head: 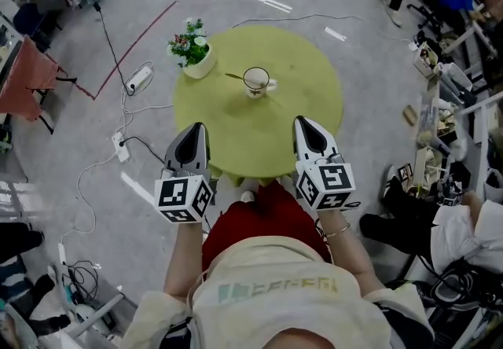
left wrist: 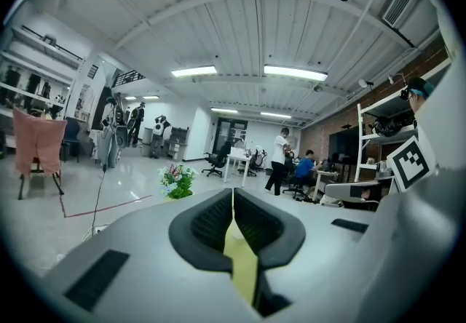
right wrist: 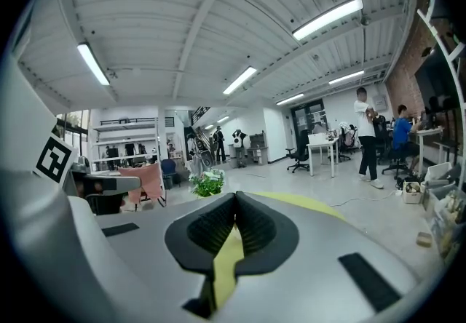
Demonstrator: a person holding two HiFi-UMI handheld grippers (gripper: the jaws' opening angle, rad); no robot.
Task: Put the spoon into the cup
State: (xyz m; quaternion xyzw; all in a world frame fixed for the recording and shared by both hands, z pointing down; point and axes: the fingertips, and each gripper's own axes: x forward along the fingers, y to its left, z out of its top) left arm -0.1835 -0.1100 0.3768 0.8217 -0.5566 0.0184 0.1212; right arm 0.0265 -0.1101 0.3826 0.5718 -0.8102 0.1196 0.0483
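Observation:
In the head view a white cup stands on a round yellow-green table, toward its far side. A spoon sticks out of the cup to the left, its bowl end inside the rim. My left gripper is held at the table's near left edge and my right gripper at its near right edge, both well short of the cup. Each gripper view shows its jaws pressed together with nothing between them: left gripper, right gripper.
A small potted plant in a white pot stands at the table's far left edge. Cables and a power strip lie on the floor to the left. Seated people and cluttered desks fill the right side. My red-clothed lap is just below the table.

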